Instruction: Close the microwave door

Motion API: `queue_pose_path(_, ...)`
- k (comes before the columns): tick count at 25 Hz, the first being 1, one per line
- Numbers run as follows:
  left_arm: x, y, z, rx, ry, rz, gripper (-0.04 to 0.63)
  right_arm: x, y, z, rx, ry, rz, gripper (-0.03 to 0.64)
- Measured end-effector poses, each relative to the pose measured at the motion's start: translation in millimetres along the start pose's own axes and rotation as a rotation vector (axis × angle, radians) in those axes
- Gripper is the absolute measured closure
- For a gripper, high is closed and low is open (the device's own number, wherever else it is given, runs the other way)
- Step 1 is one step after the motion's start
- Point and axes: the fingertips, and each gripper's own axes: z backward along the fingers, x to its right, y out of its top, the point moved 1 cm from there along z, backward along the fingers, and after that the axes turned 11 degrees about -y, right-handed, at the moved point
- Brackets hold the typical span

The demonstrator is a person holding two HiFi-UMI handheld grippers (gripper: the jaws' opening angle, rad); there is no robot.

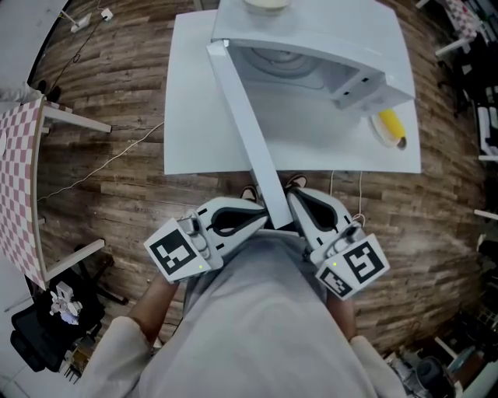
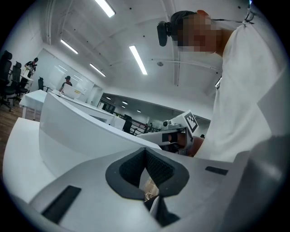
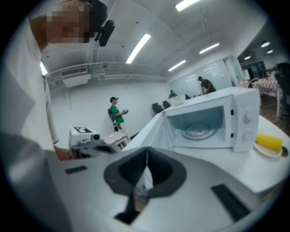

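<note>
The white microwave (image 1: pixel 311 54) stands on a white table (image 1: pixel 194 116) with its door (image 1: pixel 241 116) swung wide open towards me, and its cavity and glass turntable (image 3: pixel 199 129) show. The door's free edge reaches my body. Low against my body, my left gripper (image 1: pixel 261 220) sits just left of that edge. My right gripper (image 1: pixel 293 202) sits just right of it. Both are shut with nothing between the pads (image 2: pixel 156 167) (image 3: pixel 154 170). The door panel (image 2: pixel 81 136) fills the left of the left gripper view.
A yellow item on a small plate (image 1: pixel 389 128) (image 3: pixel 269 142) lies on the table right of the microwave. A bowl (image 1: pixel 266 4) rests on the microwave's top. A checkered table (image 1: pixel 15 186) stands at the left, with cables on the wooden floor. People stand far off (image 3: pixel 115 113).
</note>
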Motion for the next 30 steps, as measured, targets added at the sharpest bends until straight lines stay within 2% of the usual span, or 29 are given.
queue_pose_path(23,-4,4,-22,-0.042,-0.045,0.027,0.577,28,6,10,0.043,-0.064,-0.025,0.594)
queue_pose_path(30,-8,2,-30,-0.051,-0.067,0.003,0.577,39,6,14,0.048,-0.087,-0.036,0.594)
